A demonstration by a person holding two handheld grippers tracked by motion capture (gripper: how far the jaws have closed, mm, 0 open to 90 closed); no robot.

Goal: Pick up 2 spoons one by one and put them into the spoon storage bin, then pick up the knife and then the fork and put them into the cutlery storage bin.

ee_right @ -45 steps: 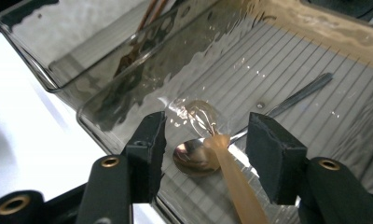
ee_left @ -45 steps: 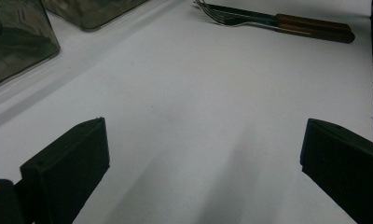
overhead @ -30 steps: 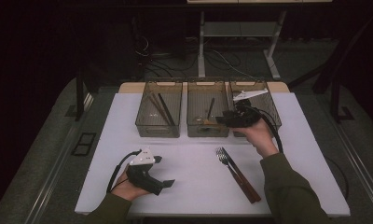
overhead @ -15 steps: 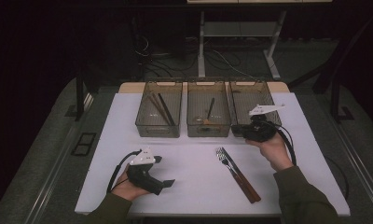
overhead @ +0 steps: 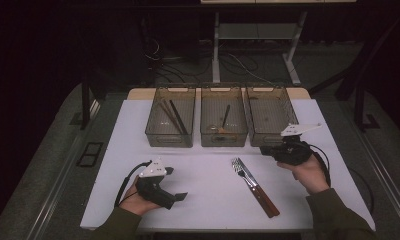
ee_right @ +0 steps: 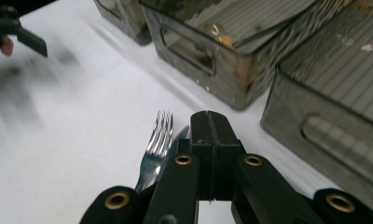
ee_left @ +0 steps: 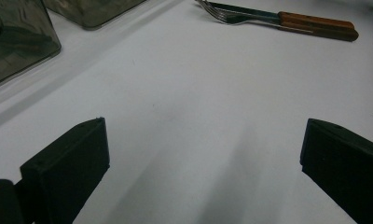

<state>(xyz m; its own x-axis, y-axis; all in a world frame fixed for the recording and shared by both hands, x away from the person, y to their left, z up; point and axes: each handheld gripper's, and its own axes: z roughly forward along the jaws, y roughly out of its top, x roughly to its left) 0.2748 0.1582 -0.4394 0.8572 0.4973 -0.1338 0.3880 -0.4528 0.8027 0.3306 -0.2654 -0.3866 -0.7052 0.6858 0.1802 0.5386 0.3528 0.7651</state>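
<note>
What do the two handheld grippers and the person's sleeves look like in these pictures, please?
Both are black pistol-shaped tools. The left gripper and the right gripper each carry a pale three-cornered plate on top and trail a black cable. Their jaws are flat black blocks; the right gripper view shows brass-coloured rivets at the linkage. The sleeves are olive green.

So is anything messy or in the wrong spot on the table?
Yes. A fork and a wooden-handled knife lie loose and slanted on the white table, while other utensils sit in the bins, and the right bin looks empty.
</note>
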